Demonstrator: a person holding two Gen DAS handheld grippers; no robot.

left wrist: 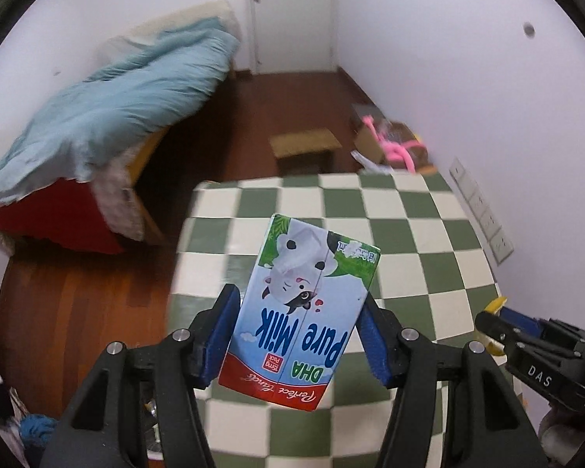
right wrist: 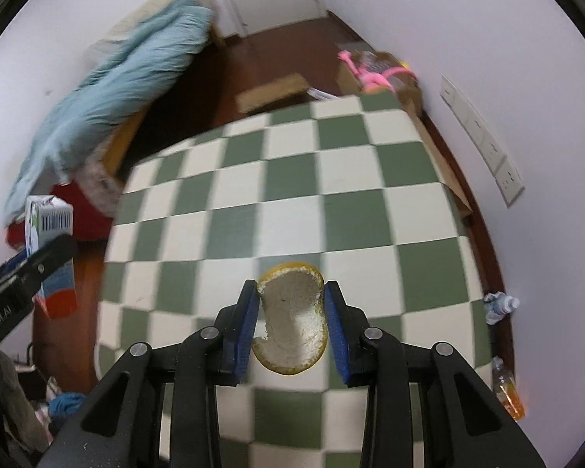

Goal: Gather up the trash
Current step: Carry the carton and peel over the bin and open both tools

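Observation:
My left gripper [left wrist: 298, 312] is shut on a blue and white Pure Milk carton [left wrist: 300, 308] and holds it upside down above the green and white checkered table [left wrist: 409, 234]. The carton also shows at the left of the right wrist view [right wrist: 50, 249]. My right gripper [right wrist: 290, 304] is shut on a piece of yellow citrus peel [right wrist: 292, 319], white pith facing the camera, above the table [right wrist: 331, 179]. The right gripper also shows at the right edge of the left wrist view [left wrist: 499, 323].
A bed with a light blue duvet [left wrist: 109, 105] stands to the left across a wooden floor [left wrist: 78, 292]. A small stool [left wrist: 304, 144] and a cardboard box with pink items [left wrist: 390, 140] lie beyond the table. Bottles [right wrist: 501, 306] stand by the right wall.

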